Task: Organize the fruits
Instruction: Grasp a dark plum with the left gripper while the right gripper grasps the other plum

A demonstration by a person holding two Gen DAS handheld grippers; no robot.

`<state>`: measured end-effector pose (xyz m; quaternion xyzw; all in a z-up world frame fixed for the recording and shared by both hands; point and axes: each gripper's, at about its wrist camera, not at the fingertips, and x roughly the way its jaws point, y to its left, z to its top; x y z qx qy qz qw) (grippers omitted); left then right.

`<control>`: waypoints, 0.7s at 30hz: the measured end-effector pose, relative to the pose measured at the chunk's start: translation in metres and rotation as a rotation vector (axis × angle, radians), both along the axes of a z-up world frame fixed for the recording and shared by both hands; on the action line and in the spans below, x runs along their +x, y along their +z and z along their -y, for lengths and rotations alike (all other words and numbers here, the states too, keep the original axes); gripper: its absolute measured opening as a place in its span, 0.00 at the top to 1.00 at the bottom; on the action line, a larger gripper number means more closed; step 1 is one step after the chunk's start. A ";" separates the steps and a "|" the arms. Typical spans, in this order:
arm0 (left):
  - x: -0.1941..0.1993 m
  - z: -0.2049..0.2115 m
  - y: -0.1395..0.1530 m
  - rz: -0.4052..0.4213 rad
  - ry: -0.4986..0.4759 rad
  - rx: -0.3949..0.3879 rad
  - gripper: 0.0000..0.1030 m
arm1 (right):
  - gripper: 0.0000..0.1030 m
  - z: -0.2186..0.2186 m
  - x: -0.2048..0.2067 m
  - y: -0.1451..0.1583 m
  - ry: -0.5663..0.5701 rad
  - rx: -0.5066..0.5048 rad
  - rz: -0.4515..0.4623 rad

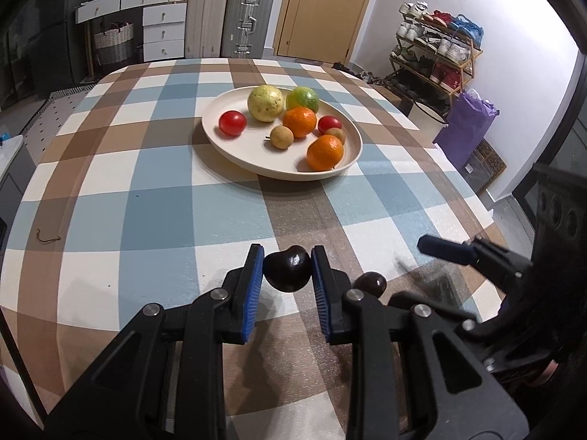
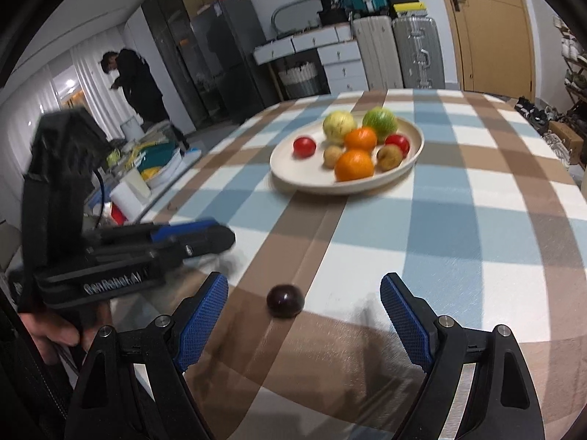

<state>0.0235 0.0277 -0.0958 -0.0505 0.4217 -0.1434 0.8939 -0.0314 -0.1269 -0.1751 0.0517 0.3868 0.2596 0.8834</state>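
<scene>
My left gripper (image 1: 287, 253) is shut on a dark, heart-shaped cherry (image 1: 287, 269), held just above the checked tablecloth. A second dark cherry (image 1: 370, 284) lies on the cloth just to its right. In the right wrist view that cherry (image 2: 285, 300) sits between and slightly ahead of the wide-apart blue pads of my open right gripper (image 2: 303, 280), untouched. The cream plate (image 1: 227, 150) beyond holds two oranges (image 1: 325, 152), two red tomatoes, a yellow fruit (image 1: 266, 103), a green one and two small brown fruits. The left gripper (image 2: 205, 236) appears at left in the right wrist view.
The table's near edge runs under both grippers. A small brown string (image 1: 47, 238) lies on the cloth at left. Suitcases, drawers and a door stand behind the table, a shoe rack (image 1: 436, 51) at right. A person (image 2: 141, 84) stands far off beside a cluttered side table.
</scene>
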 end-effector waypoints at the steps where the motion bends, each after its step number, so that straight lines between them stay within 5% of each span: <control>1: -0.001 -0.001 0.001 0.002 0.003 -0.001 0.77 | 0.15 -0.002 0.000 -0.002 0.004 -0.002 -0.006; 10: -0.002 -0.009 0.003 0.008 0.019 -0.004 0.77 | 0.19 -0.015 0.002 -0.011 0.029 -0.031 -0.036; 15: -0.002 -0.011 0.003 0.010 0.026 -0.003 0.77 | 0.31 -0.020 0.004 -0.015 0.035 -0.042 -0.053; 17: -0.002 -0.013 0.003 0.012 0.033 0.002 0.77 | 0.49 -0.021 0.004 -0.016 0.044 -0.041 -0.054; 21: 0.001 -0.015 0.005 0.015 0.036 0.001 0.77 | 0.69 -0.025 0.005 -0.020 0.045 -0.063 -0.052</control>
